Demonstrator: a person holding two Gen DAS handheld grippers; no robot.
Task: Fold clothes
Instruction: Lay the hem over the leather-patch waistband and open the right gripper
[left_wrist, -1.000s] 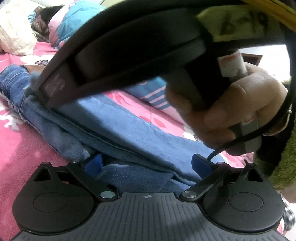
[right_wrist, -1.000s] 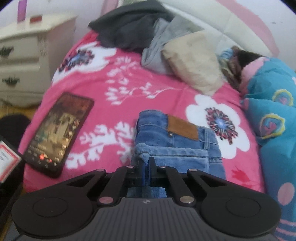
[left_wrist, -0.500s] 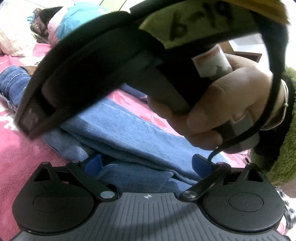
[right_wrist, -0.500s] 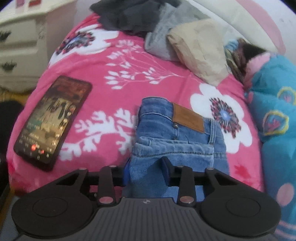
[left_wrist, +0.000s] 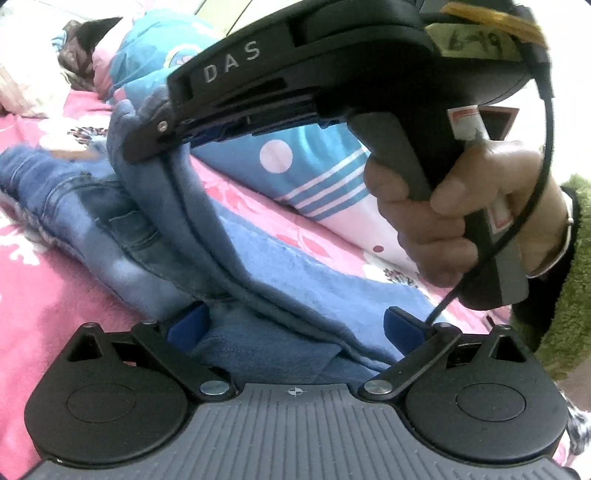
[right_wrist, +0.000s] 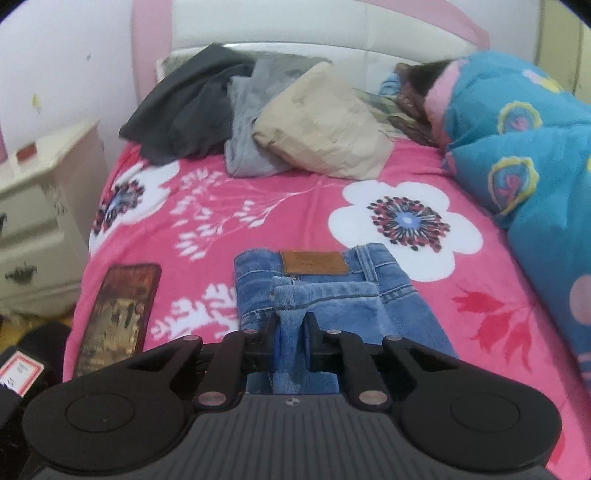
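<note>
the jeans (right_wrist: 343, 295) lie folded at lower centre of the pink floral bedspread (right_wrist: 295, 206). the right gripper (right_wrist: 293, 341) is closing on a raised denim fold between its jaws; the left gripper (left_wrist: 295, 325) stands wide open over the denim. carry the fold evenly toward the waistband patch (right_wrist: 313, 263), keeping edges aligned.

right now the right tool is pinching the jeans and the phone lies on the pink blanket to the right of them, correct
One detail is off: the phone lies to the left of the jeans, not the right, as the right wrist view shows. The rest holds: the right tool is closing on a fold of the jeans, and the phone rests on the pink blanket.
</note>
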